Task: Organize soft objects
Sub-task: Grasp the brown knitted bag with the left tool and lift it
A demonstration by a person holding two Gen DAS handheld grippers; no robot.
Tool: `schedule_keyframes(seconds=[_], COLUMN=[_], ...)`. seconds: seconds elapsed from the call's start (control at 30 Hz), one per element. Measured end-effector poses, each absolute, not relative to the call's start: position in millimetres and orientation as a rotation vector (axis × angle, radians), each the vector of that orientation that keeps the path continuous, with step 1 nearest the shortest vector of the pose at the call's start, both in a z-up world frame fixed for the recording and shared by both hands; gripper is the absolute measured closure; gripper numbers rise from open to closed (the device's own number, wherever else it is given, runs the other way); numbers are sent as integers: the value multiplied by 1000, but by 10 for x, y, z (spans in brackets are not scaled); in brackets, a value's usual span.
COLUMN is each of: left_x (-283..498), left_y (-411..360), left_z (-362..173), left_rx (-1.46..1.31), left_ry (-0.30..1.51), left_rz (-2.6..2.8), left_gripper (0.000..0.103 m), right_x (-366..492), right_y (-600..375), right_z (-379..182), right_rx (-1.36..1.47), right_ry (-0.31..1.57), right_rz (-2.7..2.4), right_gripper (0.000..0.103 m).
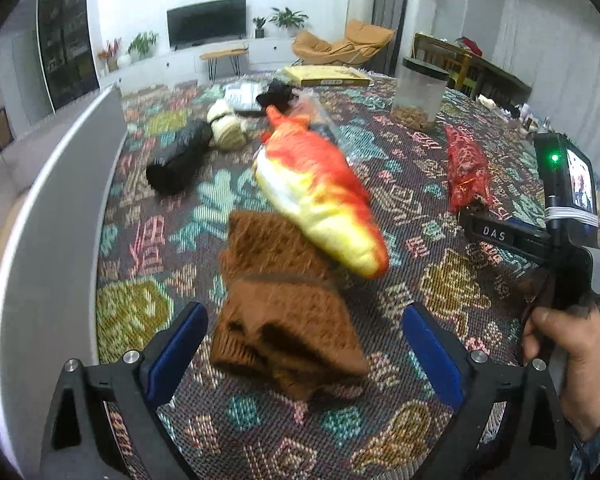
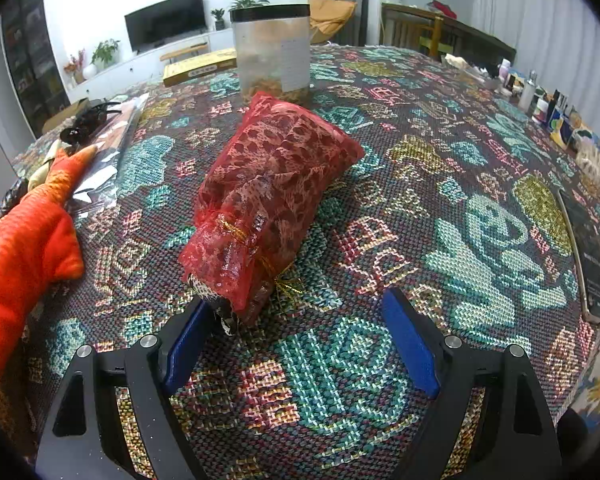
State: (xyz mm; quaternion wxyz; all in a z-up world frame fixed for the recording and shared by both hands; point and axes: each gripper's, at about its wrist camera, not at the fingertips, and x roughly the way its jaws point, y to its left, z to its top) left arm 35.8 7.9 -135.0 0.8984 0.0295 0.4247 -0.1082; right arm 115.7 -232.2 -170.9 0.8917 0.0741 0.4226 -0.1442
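Observation:
A folded brown knit cloth (image 1: 284, 312) lies on the patterned tablecloth between the open jaws of my left gripper (image 1: 304, 344), which is empty. An orange and yellow plush fish (image 1: 320, 196) lies just behind it; it also shows in the right wrist view (image 2: 24, 252). A red mesh pouch (image 2: 268, 200) lies just ahead of my right gripper (image 2: 300, 340), which is open and empty; the pouch's tied end is near the left pad (image 2: 188, 344). The pouch also shows in the left wrist view (image 1: 468, 168). A black roll (image 1: 180, 160) and a cream plush (image 1: 228, 128) lie farther back.
A grey bin wall (image 1: 60, 216) stands at the left. A clear jar with a black lid (image 2: 274, 52) stands behind the pouch. A yellow box (image 1: 326, 76), a black item (image 1: 278, 96) and plastic bags lie at the back. Bottles (image 2: 540, 96) and a dark book (image 2: 592, 260) lie at the right.

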Motion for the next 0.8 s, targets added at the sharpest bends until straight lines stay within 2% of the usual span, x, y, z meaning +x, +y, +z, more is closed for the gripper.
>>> schedule_keyframes(seconds=[0.2, 0.3, 0.8], left_x=[679, 817, 732], left_y=[94, 203, 213], left_z=[-1609, -1829, -1863], left_rx=[138, 56, 62], left_ry=[940, 1005, 948], left_rz=[-96, -136, -131], left_gripper=[5, 0, 0], right_x=[1155, 1153, 1155], right_y=[-2324, -2327, -2324], right_z=[-1709, -1709, -1709], right_rx=[155, 155, 156], right_ry=[877, 877, 877], right_rz=[-299, -299, -298], right_gripper=[16, 16, 16])
